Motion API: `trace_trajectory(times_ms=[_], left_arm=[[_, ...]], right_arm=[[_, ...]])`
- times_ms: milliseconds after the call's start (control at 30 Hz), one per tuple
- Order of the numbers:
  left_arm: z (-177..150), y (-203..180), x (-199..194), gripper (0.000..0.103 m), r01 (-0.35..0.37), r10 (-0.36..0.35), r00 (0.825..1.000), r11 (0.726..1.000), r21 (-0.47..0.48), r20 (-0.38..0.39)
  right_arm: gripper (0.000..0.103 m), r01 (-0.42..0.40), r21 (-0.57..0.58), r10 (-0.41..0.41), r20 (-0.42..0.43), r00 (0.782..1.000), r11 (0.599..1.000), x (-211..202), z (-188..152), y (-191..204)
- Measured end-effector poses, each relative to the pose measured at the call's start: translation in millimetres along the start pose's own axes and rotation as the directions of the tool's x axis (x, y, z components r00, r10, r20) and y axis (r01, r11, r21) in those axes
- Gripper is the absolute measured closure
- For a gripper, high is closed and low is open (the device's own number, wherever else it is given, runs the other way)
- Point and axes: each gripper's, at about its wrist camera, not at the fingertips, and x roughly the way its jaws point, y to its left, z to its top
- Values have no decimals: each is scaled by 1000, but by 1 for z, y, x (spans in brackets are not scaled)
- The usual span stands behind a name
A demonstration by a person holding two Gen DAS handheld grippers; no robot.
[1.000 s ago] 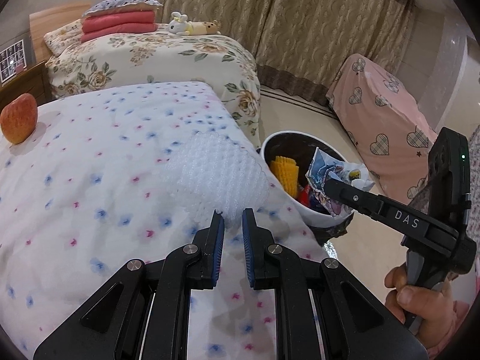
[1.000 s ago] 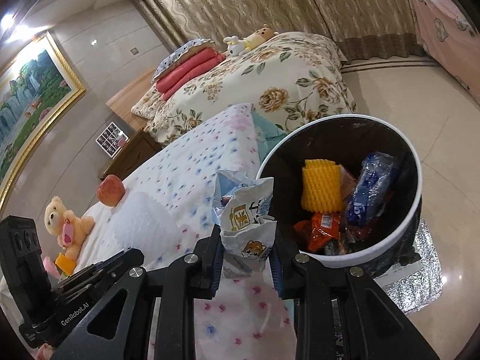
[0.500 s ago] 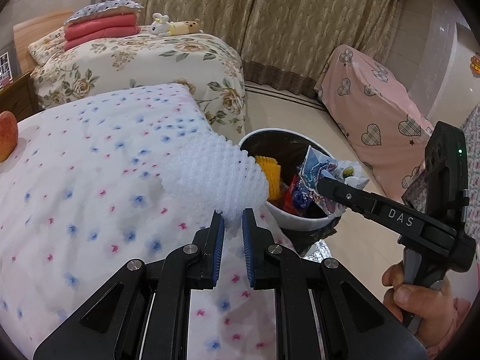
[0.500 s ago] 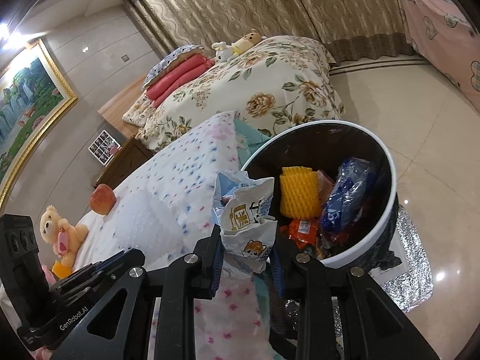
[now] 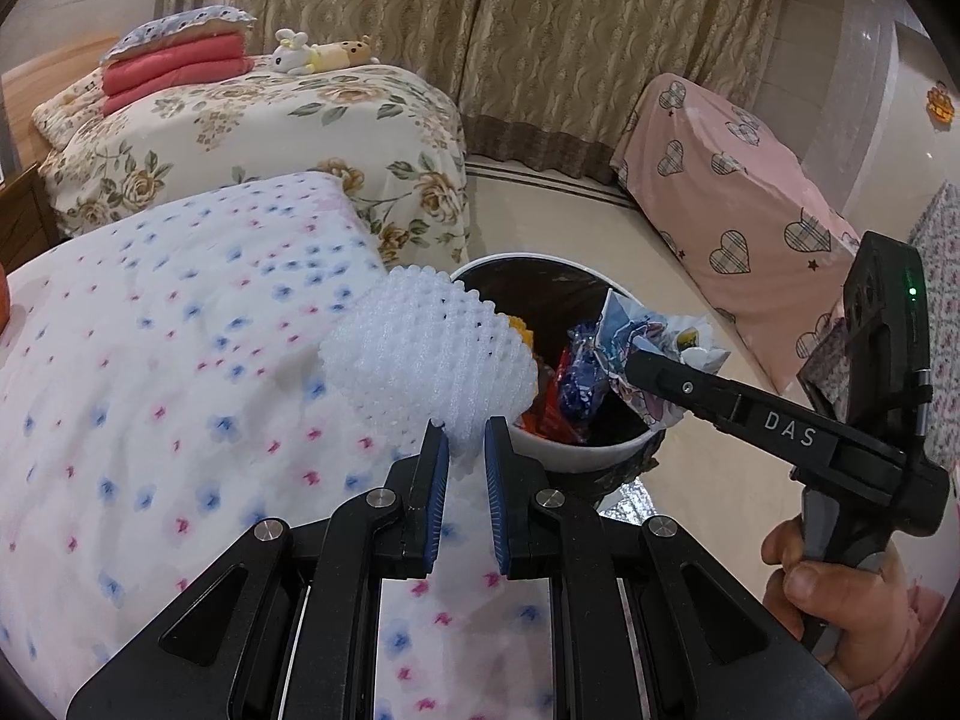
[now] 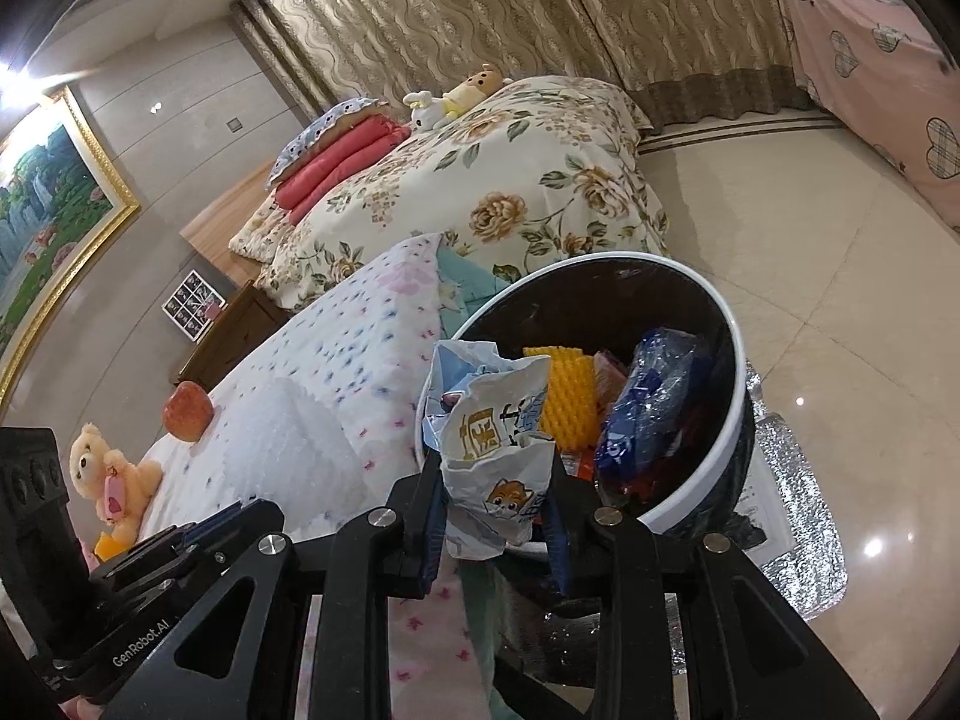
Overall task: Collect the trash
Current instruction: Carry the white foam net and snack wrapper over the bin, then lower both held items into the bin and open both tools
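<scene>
Left gripper (image 5: pixel 461 462) pinches white foam netting (image 5: pixel 429 360), right gripper (image 6: pixel 495 516) clamps a crumpled snack bag (image 6: pixel 495 450) — both at the bin (image 6: pixel 729 438) rim, wrappers inside.

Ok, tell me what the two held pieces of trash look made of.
White net sleeve in the left gripper: soft foam mesh, matte, with a knobbly open weave. Snack bag in the right gripper: thin printed film, probably plastic, crumpled.
</scene>
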Motion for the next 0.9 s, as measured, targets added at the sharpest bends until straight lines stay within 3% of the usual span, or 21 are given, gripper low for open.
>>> trace_trajectory(times_ms=[900], left_arm=[[16,-29,23,91,-1,2,1000,998,61,-23]], right_arm=[[73,12,19,-12,-2,1000,1000,6,15,-27]])
